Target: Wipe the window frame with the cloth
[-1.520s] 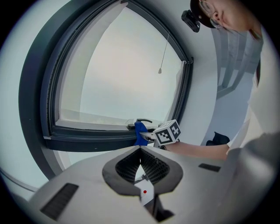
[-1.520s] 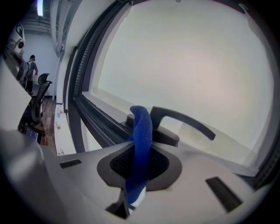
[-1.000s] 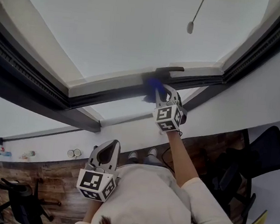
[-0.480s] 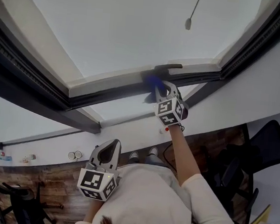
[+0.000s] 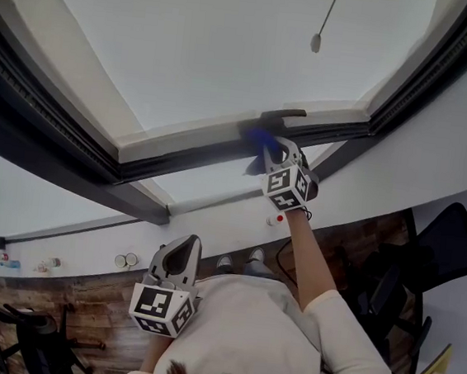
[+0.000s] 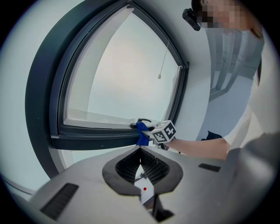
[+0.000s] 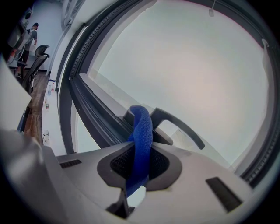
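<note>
Left tongs (image 6: 140, 149) low by the person's torso, jaws pressed together. Right tongs (image 7: 141, 158) raised on the outstretched arm, clamped on the blue cloth (image 7: 143, 129). The cloth's folded end is against the dark window frame (image 7: 98, 124), at the base of the handle (image 7: 177, 124).

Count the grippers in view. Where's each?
2. The right gripper is up at the window frame by the handle, shut on the cloth. The left gripper is low by the person's chest, shut and empty.
</note>
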The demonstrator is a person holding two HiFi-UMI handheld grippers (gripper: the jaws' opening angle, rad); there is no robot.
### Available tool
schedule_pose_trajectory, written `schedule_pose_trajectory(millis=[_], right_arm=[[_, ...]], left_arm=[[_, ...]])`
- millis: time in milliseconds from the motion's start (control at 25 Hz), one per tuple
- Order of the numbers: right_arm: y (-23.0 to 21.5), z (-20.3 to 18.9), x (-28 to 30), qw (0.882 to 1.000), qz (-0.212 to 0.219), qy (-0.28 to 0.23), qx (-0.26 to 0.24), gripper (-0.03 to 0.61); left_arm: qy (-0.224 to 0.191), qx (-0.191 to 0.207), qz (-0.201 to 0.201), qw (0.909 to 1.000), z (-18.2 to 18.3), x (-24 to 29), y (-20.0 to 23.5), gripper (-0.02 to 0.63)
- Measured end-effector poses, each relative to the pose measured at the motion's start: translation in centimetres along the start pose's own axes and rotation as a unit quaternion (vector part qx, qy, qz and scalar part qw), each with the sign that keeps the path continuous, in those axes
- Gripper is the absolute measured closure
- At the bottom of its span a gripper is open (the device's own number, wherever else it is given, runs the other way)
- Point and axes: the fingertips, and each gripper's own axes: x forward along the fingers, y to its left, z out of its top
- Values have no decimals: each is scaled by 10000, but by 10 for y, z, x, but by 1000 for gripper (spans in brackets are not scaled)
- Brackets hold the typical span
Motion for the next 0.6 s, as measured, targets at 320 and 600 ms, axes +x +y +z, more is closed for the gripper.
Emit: schedule_pose_trajectory(millis=[320, 600], right_arm=[[-5, -3, 1, 10000, -1, 73, -10, 535], [-4, -4, 0, 9999, 31, 56, -104, 535]], left_arm=[[-33, -9, -40, 10000, 1, 3, 0, 604], [-57, -11, -31, 10000, 3, 5, 0, 604]])
